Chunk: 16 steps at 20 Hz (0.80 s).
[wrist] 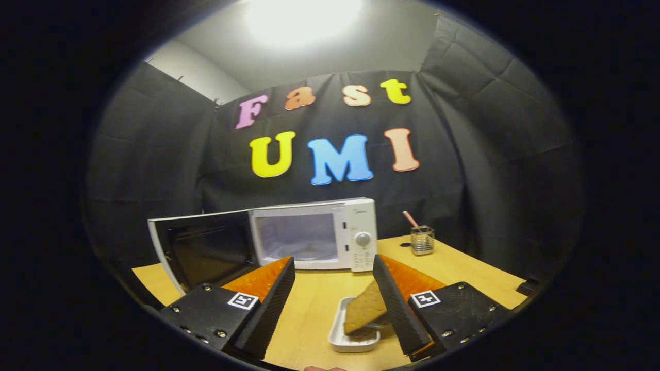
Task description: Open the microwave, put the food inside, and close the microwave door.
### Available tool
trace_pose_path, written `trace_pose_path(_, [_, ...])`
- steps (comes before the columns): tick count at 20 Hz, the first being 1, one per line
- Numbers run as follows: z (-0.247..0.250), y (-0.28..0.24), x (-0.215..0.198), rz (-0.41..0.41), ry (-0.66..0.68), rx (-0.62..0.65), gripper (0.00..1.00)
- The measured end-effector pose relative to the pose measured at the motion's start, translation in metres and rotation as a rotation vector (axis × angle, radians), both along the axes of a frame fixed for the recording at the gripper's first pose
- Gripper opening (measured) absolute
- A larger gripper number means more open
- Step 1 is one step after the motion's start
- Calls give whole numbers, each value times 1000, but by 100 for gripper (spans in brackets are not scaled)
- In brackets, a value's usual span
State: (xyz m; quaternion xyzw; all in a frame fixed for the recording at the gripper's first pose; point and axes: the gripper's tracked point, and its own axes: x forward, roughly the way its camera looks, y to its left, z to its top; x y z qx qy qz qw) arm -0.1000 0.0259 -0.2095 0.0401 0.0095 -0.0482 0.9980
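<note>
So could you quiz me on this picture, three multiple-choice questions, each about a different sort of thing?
1. Where is the white tray?
A. Inside the microwave
B. On the wooden table, between the claw's fingers
C. Beside the wire cup

2. How many knobs are on the microwave?
A. One
B. Two
C. Three

3. How is the microwave door?
A. Shut
B. Swung open
C. Removed

Answers:
1 B: the tray, with a slice of food, lies on the table between the open claw fingers.
2 A: one round knob shows.
3 B: the door stands out to the side and the cavity shows.
</note>
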Motion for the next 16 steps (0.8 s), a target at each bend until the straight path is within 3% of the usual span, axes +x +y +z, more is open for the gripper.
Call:
trace_pose_path(2, [-14, -26, 2, -56, 22, 24, 92])
trace_pose_path(11, [-81, -49, 10, -64, 173, 128, 92])
trace_pose_path(12, [-87, -52, 12, -76, 180, 129, 83])
trace_pose_path(15, [-89, -44, 14, -40, 180, 137, 72])
trace_pose_path(16, [-89, -43, 17, -33, 174, 133, 55])
